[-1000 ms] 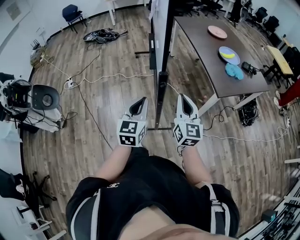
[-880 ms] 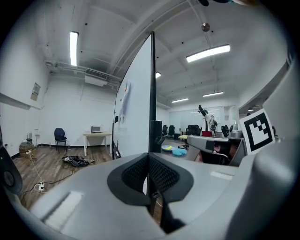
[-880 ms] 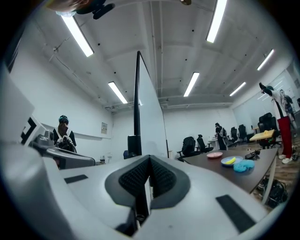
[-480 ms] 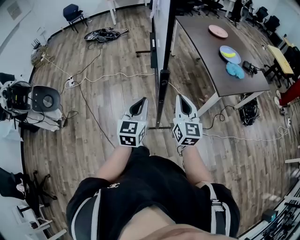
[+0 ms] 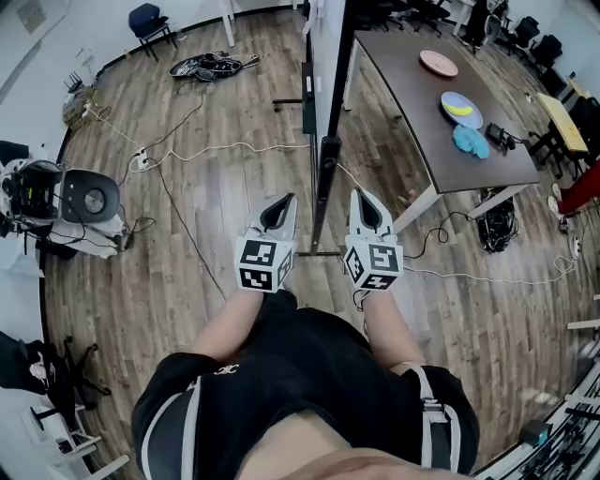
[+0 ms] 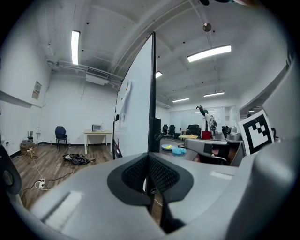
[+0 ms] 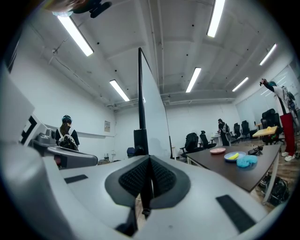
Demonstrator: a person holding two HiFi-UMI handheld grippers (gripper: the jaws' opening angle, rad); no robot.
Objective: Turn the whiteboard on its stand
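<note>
In the upper left of the head view, a blue chair (image 5: 145,22) is standing by the wall. Below centre, the left gripper (image 5: 278,214) is hovering just left of the stand (image 5: 325,164), its jaws pressing together on nothing. The whiteboard (image 5: 325,47) is rising edge-on in the upper middle, apart from both grippers. The right gripper (image 5: 367,210) is hovering just right of the stand, jaws likewise closed and empty. At the upper right, a table (image 5: 403,84) is bearing plates (image 5: 437,63).
</note>
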